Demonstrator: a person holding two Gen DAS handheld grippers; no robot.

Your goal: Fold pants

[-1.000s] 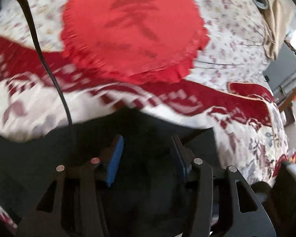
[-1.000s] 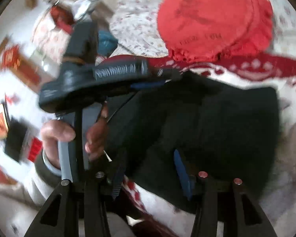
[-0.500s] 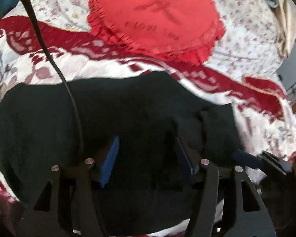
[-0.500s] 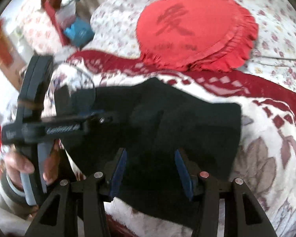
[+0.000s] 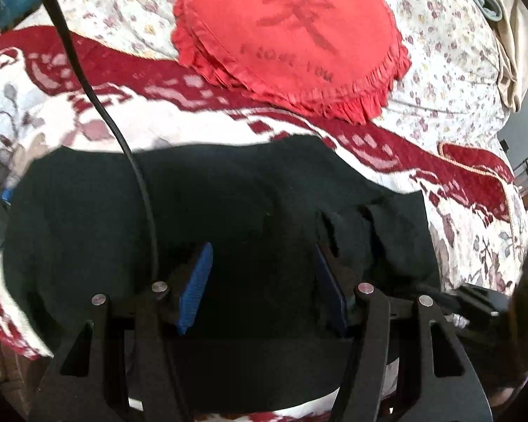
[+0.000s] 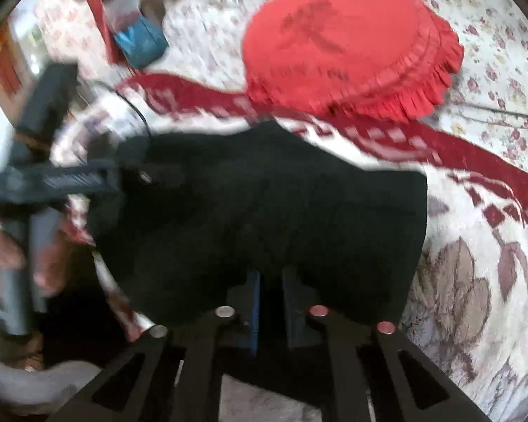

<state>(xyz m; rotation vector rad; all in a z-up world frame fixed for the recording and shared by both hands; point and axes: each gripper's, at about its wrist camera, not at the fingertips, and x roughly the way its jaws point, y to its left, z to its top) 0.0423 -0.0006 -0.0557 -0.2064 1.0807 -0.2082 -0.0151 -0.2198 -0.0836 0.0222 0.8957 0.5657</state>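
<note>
Left gripper [image 5: 260, 277]: jaws spread above the black pants [image 5: 228, 204].
Right gripper [image 6: 271, 302]: clenched on the pants' near edge, pinch blurred.

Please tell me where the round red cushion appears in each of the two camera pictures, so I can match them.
Left wrist view: the round red cushion lies at the top centre, beyond the black pants.
Right wrist view: the cushion lies at the top, right of centre, also beyond the pants.
Shared landmark: the dark red patterned band of the bed cover runs between cushion and pants in both views.
</note>
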